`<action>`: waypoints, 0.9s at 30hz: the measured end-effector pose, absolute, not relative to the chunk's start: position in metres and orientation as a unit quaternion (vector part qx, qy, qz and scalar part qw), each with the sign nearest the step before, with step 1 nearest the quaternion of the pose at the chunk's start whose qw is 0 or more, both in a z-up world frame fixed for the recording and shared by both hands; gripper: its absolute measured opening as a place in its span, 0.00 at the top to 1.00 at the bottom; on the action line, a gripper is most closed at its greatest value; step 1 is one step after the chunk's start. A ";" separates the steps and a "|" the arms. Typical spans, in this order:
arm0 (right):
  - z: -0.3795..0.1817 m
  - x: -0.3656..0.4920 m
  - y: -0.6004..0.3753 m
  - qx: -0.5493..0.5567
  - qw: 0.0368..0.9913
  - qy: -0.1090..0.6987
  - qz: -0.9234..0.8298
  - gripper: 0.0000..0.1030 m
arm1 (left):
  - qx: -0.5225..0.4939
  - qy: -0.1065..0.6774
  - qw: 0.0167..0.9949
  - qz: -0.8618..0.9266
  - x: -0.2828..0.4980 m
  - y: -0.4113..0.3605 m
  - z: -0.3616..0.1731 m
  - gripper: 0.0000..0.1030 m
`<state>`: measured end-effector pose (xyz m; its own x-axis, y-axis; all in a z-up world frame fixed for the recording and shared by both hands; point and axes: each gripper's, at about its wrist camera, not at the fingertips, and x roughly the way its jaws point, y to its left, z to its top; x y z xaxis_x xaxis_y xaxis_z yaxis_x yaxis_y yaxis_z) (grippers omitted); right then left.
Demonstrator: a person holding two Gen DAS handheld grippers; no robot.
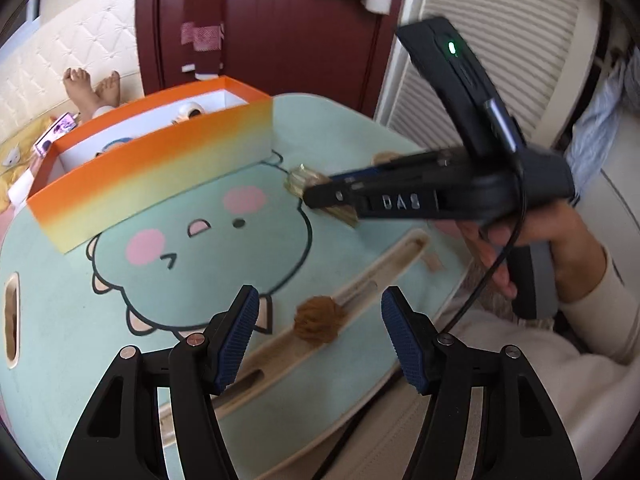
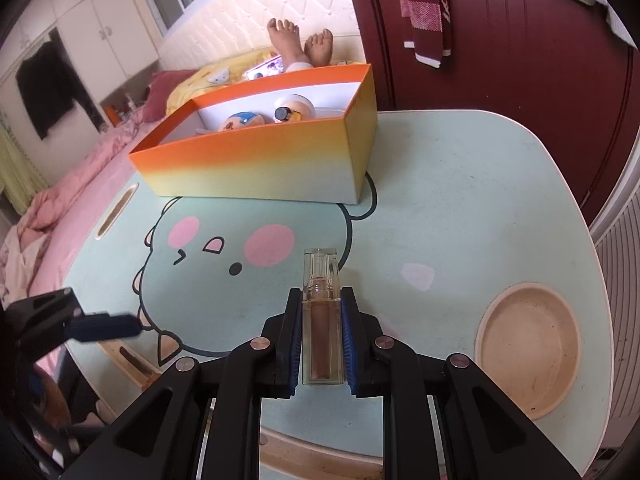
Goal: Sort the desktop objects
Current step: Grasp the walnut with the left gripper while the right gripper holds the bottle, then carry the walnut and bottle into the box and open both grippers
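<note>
right tool (image 2: pixel 321 338) clamped on lip gloss tube (image 2: pixel 322 320), held above desk (image 2: pixel 460 200), short of orange box (image 2: pixel 256 168). left tool (image 1: pixel 318 336) wide open, holding nothing, over brown fluffy ball (image 1: pixel 318 320) in desk groove. risk: tube is smooth and protrudes fwd; may slip or clip box wall if carried too low.

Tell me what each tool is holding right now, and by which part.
Right tool grips the lip gloss tube by its lower body, cap pointing forward. Left tool is open, holding nothing.
</note>
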<state>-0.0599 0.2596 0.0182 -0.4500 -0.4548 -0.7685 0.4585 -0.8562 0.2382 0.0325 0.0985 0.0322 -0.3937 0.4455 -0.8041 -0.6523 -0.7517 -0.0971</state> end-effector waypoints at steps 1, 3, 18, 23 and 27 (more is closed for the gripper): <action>0.018 -0.059 0.260 0.451 0.268 0.001 -0.851 0.83 | -0.449 0.130 0.321 0.823 0.032 0.100 0.027 0.45; 0.018 -0.059 0.260 0.451 0.269 -0.001 -0.851 0.83 | -0.435 0.145 0.319 0.829 0.036 0.101 0.027 0.65; 0.023 -0.055 0.260 0.435 0.270 -0.006 -0.859 0.83 | -0.413 0.095 0.282 0.860 0.022 0.072 0.048 0.73; 0.031 -0.053 0.256 0.416 0.266 0.007 -0.869 0.83 | -0.405 0.065 0.246 0.878 0.001 0.050 0.066 0.73; 0.043 -0.058 0.254 0.407 0.273 0.003 -0.872 0.83 | -0.397 0.041 0.210 0.893 -0.027 0.032 0.086 0.73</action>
